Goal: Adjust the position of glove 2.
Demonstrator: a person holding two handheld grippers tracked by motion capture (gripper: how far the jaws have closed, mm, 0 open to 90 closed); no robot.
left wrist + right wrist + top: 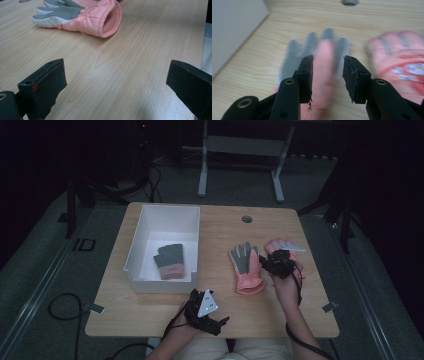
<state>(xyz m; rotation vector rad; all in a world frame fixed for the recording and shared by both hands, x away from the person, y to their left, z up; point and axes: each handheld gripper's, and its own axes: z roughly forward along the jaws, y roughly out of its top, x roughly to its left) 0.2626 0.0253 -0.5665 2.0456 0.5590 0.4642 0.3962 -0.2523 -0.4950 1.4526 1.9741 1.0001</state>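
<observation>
Right gripper view: soft, light pink-and-grey padded fabric glove is seen lying flat just beyond parted, unclamped right gripper fingertips, best pinched at the ribbed cuff.

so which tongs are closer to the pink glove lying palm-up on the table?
Right. The right tongs sit right beside the pink glove, jaws part open above it in their own view. The left tongs hang back at the table's near edge, jaws wide, glove well ahead.

On your table, one glove lies inside the box; right of the box lie two more gloves, side by side.
</observation>
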